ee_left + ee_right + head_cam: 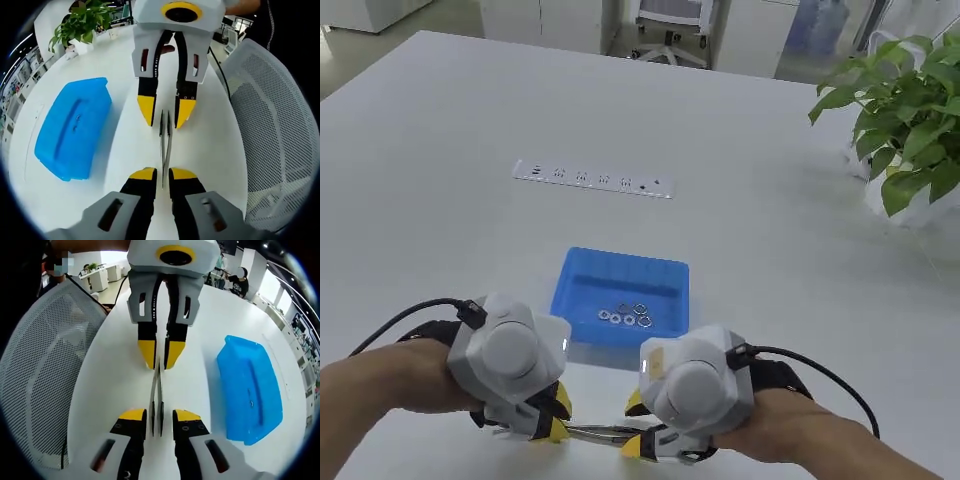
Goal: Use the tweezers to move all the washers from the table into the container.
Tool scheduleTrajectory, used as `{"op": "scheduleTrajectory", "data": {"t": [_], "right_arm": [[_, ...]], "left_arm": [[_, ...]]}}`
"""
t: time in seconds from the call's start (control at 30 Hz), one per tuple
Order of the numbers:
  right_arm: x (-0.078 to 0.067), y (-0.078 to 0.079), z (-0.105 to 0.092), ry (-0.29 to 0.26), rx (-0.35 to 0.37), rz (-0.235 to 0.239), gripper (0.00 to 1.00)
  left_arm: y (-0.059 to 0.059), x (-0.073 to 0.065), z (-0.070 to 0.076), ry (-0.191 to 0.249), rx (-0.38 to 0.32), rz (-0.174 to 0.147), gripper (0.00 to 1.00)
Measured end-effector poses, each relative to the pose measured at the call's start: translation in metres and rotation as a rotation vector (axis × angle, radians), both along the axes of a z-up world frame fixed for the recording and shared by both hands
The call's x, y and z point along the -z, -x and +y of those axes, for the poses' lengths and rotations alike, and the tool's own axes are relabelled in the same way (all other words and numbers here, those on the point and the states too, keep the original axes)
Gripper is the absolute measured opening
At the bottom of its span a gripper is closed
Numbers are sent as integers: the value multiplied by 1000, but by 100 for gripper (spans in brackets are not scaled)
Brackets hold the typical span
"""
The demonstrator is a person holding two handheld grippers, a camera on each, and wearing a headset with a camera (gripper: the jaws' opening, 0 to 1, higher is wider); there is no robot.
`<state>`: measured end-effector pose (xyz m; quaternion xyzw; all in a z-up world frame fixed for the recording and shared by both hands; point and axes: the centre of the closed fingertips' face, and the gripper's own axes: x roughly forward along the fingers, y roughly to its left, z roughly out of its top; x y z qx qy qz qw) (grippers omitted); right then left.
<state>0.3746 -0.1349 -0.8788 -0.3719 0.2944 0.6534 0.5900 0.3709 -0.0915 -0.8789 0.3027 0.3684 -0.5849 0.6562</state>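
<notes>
Tweezers (598,433), one pair, bridge the gap between the two grippers at the near edge of the white table (440,120). In the head view the gripper bodies cover most of the grip, and the gripper views show it plainly. The left gripper (162,174) has its yellow-tipped jaws pressed in on the narrow joined end of the tweezers, clamping it. The right gripper (160,416) faces it head-on, its jaws straddling the two spread arms at the other end. A sliver of table shows on either side of the arms, so it is released, not squeezing. Whether the tweezers rest on the table or hang just above it cannot be told. The gripper views also take in one white mesh chair (275,145) by the table's near edge.

Just beyond the grippers stands one blue container (565,290), a shallow rectangular tray. The head view looks down into it. The washers (625,316) lie in a small cluster near the middle of its floor, about six, four in a row and two behind, though they are too small for a sure count. From the gripper views the container appears as a blue block off to one side, its contents too small to count.

Farther on, one white power strip (593,179) lies flat, well apart from the container. One leafy potted plant (910,110) stands at the table's far right.
</notes>
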Motion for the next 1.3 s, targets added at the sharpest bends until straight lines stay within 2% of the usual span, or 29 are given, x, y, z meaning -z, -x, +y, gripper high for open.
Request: {"op": "scheduleTrajectory", "data": {"t": [0.07,0.17,0.27,0.33,0.6,0.7,0.77,0.87,0.93,1.1,1.3], "right_arm": [[-6,-4,-1,-14,23,-5,25],[-14,-9,-3,-46,58,-6,28],[-20,-15,-9,-62,96,-16,31],[-25,-20,-13,-84,144,-16,33],[-49,-43,-35,-163,285,-45,43],[-57,-50,-44,-204,343,-54,52],[-60,-53,-51,-212,372,-68,56],[-65,-55,-58,-239,408,-73,61],[-65,-54,-63,-248,422,-75,64],[-66,-48,-73,-278,450,-67,70],[-68,-41,-83,-315,471,-60,81]], "left_arm": [[0,-5,0,24,-34,13,20],[-2,-12,2,42,-56,6,23],[-6,-24,3,84,-109,1,28],[-8,-31,4,112,-133,-14,30],[-13,-49,15,169,-216,-54,38],[-14,-54,17,186,-243,-65,43],[-15,-58,17,197,-257,-71,47],[-16,-65,18,216,-280,-84,53],[-19,-69,20,220,-295,-107,57],[-21,-79,25,244,-323,-140,67],[-19,-88,30,269,-347,-157,76]]}}
